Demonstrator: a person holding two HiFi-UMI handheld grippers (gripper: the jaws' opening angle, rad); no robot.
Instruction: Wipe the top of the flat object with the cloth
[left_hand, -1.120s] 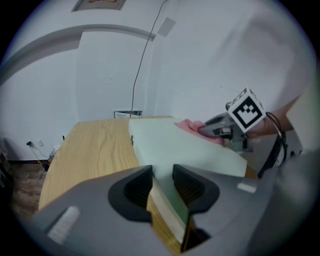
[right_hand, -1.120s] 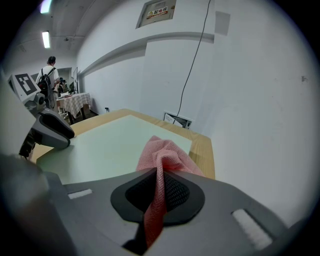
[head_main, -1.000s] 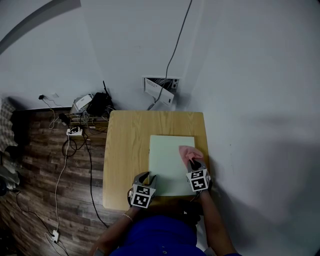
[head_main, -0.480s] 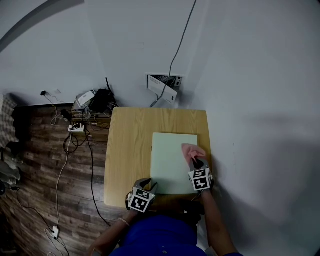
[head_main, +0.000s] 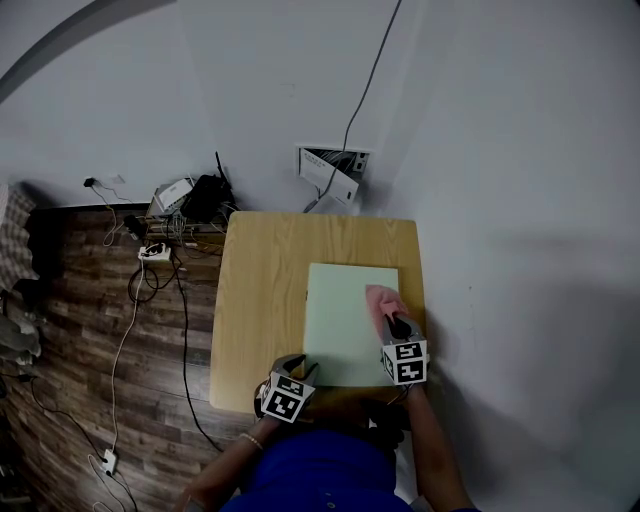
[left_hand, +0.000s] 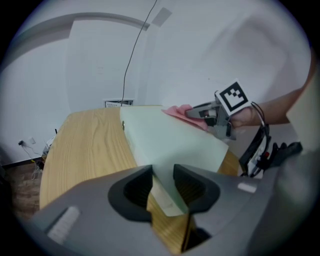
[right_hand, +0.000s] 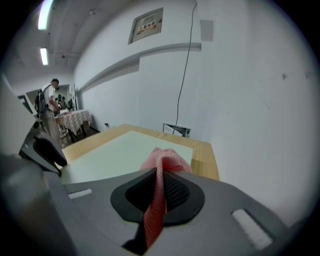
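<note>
A pale green flat board (head_main: 345, 320) lies on the right half of a wooden table (head_main: 265, 290). My left gripper (head_main: 300, 368) is at the board's near left corner. In the left gripper view the board (left_hand: 165, 140) runs in between the jaws of my left gripper (left_hand: 162, 175), which have just been closing and now press on its corner. My right gripper (head_main: 398, 327) is over the board's right side, shut on a pink cloth (head_main: 382, 300). The cloth (right_hand: 165, 160) hangs out ahead of the right gripper's (right_hand: 159, 182) jaws and rests on the board (right_hand: 117, 152).
A white wall runs close along the table's right and far sides, with an open wall box (head_main: 335, 170) and a cable going up. Cables, a power strip (head_main: 150, 255) and small devices lie on the dark wooden floor to the left. A person (right_hand: 50, 95) stands far off.
My left gripper has slid a little toward the near table edge at the board's corner. My right gripper and the cloth have hardly moved.
</note>
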